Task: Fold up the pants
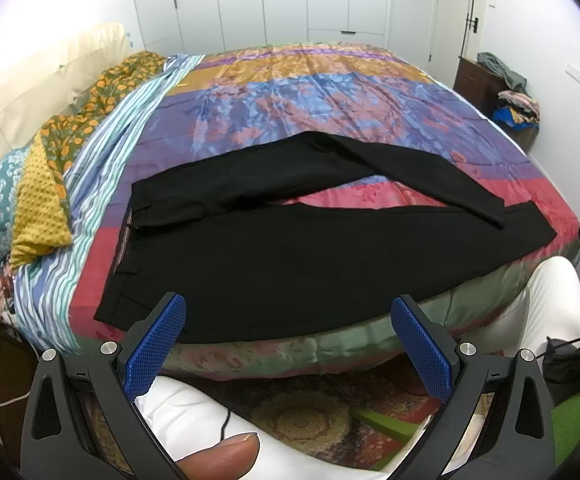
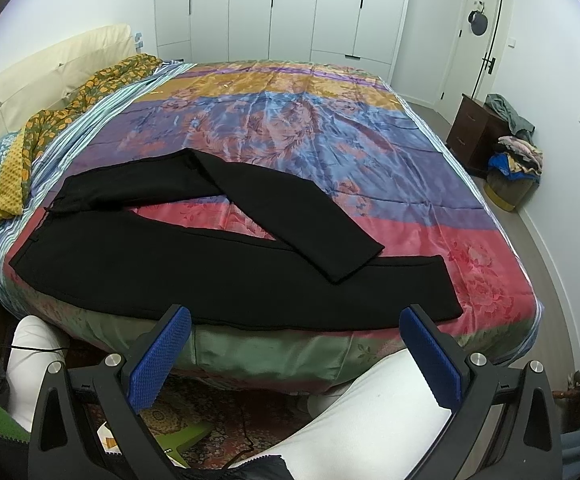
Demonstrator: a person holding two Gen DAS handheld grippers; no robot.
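Note:
Black pants (image 1: 298, 256) lie flat on the bed near its front edge, waistband to the left, legs to the right. The far leg bends and its cuff lies over the near leg. They also show in the right wrist view (image 2: 218, 276). My left gripper (image 1: 288, 312) is open and empty, held off the bed just in front of the pants' near edge. My right gripper (image 2: 296, 322) is open and empty, also in front of the bed edge, near the lower leg.
The bed has a colourful satin cover (image 2: 290, 128). Pillows and bedding (image 1: 46, 184) are piled at the left. A dark nightstand (image 2: 472, 132) and a basket of clothes (image 2: 512, 176) stand at the right. The person's white-trousered legs (image 2: 370, 412) are below the grippers.

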